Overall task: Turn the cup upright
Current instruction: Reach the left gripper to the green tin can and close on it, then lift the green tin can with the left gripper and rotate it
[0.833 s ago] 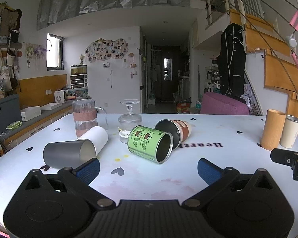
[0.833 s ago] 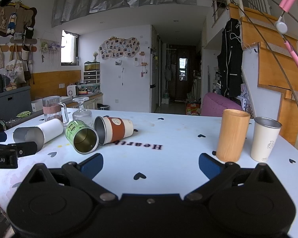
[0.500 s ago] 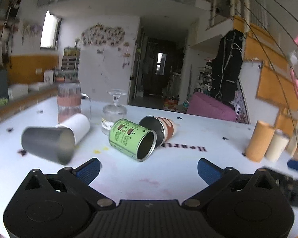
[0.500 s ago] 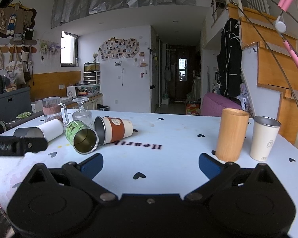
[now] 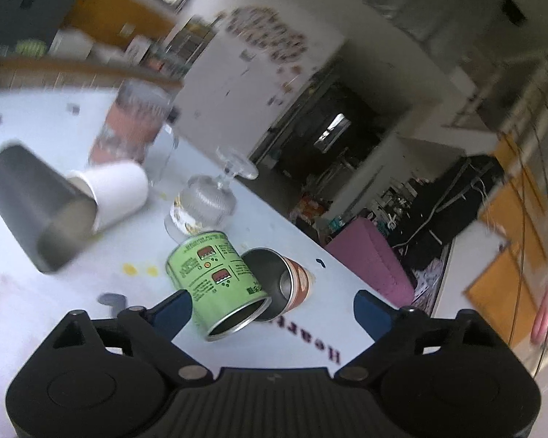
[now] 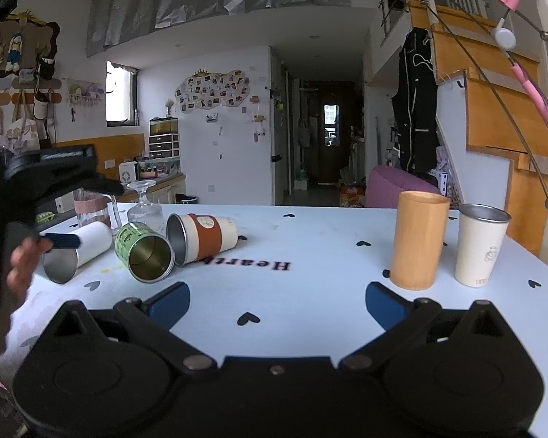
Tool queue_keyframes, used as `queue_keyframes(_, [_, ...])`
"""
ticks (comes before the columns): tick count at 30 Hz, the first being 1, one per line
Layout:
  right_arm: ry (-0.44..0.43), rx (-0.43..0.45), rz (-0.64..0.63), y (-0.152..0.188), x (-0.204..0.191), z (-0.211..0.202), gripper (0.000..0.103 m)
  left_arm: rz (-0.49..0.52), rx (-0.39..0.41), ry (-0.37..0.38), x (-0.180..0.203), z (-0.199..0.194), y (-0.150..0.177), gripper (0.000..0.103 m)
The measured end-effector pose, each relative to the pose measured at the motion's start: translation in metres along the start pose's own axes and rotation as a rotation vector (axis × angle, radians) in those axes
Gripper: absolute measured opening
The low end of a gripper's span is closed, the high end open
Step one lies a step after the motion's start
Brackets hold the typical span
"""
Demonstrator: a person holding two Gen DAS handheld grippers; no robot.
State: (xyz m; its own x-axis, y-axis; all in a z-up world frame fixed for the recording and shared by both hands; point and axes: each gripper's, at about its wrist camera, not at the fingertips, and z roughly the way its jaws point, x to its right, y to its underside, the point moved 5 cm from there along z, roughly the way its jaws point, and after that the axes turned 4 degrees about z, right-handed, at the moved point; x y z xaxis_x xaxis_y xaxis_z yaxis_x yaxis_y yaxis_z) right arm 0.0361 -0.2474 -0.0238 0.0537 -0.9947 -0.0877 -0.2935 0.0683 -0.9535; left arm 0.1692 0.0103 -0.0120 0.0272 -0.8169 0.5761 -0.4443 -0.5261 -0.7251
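Three cups lie on their sides on the white table (image 6: 310, 252): a green can-like cup (image 5: 219, 284) (image 6: 144, 252), an orange-banded cup (image 5: 285, 284) (image 6: 201, 237) touching it, and a grey and white tumbler (image 5: 44, 215) (image 6: 75, 252). My left gripper (image 5: 272, 310) is open, tilted, raised over the green cup, whose rim sits between its blue pads. In the right wrist view the left gripper's body (image 6: 54, 179) hangs above the tumbler. My right gripper (image 6: 277, 301) is open and empty near the front edge.
A glass jug with a pink band (image 5: 135, 131) and an upside-down stemmed glass (image 5: 208, 200) stand behind the fallen cups. An upright wooden cup (image 6: 418, 242) and a white metal cup (image 6: 480, 244) stand at the right. A pink sofa (image 6: 394, 186) lies beyond the table.
My left gripper has risen, tilted and moved forward toward the green cup, which now lies between its pads. The right gripper and the cups have not moved.
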Motion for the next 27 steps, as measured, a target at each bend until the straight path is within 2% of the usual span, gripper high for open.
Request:
queue_keyframes(3, [-0.001, 0.0, 0.005, 0.0, 0.001, 0.0, 0.103, -0.075, -0.04, -0.017, -0.007, 0.023, -0.004, 0.092])
queue_keyframes(13, [0.002, -0.001, 0.019, 0.002, 0.008, -0.002, 0.103, -0.197, -0.081, -0.151, -0.031, 0.071, 0.002, 0.092])
queue_keyframes(15, [0.004, -0.001, 0.024, 0.002, 0.009, -0.001, 0.103, -0.211, -0.102, -0.169, -0.032, 0.078, 0.003, 0.087])
queue_keyframes(19, [0.004, -0.002, 0.025, 0.002, 0.009, -0.001, 0.103, -0.303, -0.16, -0.174, -0.043, 0.093, 0.009, 0.081])
queue_keyframes(22, [0.007, -0.003, 0.028, 0.002, 0.01, -0.001, 0.103, -0.281, -0.138, -0.177, -0.045, 0.094, 0.009, 0.079])
queue_keyframes(27, [0.011, -0.001, 0.038, 0.003, 0.015, 0.0, 0.103, -0.281, -0.159, -0.162, -0.048, 0.089, 0.011, 0.079])
